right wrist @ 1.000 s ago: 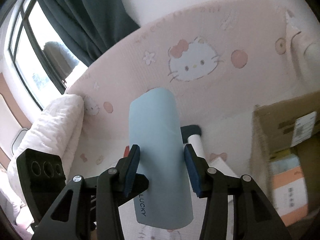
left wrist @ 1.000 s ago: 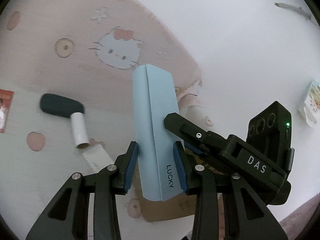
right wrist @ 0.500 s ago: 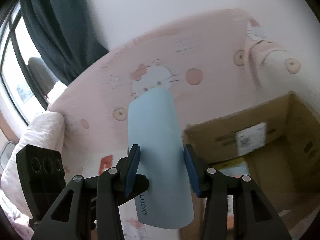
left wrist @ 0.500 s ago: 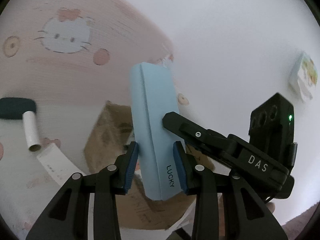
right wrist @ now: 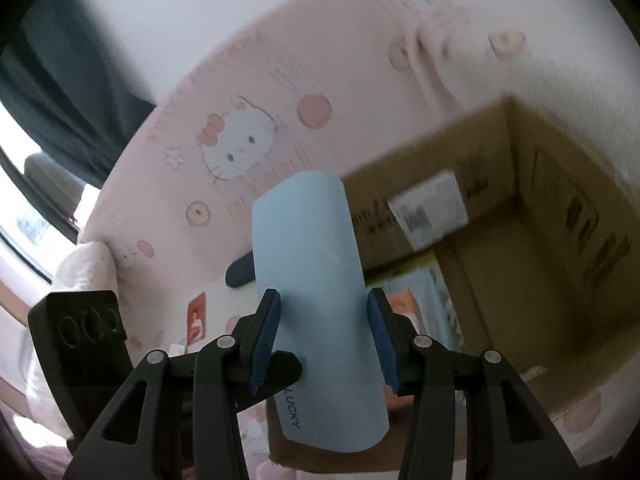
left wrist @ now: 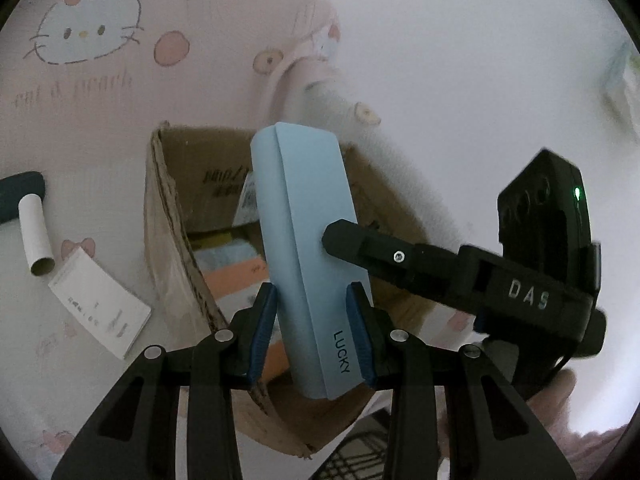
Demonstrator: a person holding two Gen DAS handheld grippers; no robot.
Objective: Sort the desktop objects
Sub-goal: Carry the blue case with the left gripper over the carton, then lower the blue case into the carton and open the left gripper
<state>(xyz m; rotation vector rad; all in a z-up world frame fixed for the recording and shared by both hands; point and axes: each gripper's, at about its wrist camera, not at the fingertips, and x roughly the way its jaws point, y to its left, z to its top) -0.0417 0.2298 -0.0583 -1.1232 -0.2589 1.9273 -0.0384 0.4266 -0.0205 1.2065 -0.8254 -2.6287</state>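
Note:
A light blue case marked LUCKY [left wrist: 308,240] is held between both grippers, above the near part of an open cardboard box [left wrist: 168,184]. My left gripper [left wrist: 314,320] is shut on the case's lower end, its blue pads pressing both long edges. From the right, one of the right gripper's fingers [left wrist: 360,244] meets the case's side. In the right wrist view the same case [right wrist: 316,280] stands upright with my right gripper [right wrist: 322,328] shut on it. The box [right wrist: 540,240] lies open behind and to the right.
Coloured flat packs lie inside the box [left wrist: 236,268]. To its left on the pink cartoon-cat cloth [left wrist: 120,80] lie a white cardboard tube [left wrist: 36,236], a dark green object [left wrist: 20,196] and a white paper pad [left wrist: 100,312]. A red card [right wrist: 196,316] and a white pillow [right wrist: 80,280] sit left.
Both grippers have carried the blue case sideways across the pink cloth until it hangs over the cardboard box. The tube and dark object have slid to the left edge. Both grips are unchanged.

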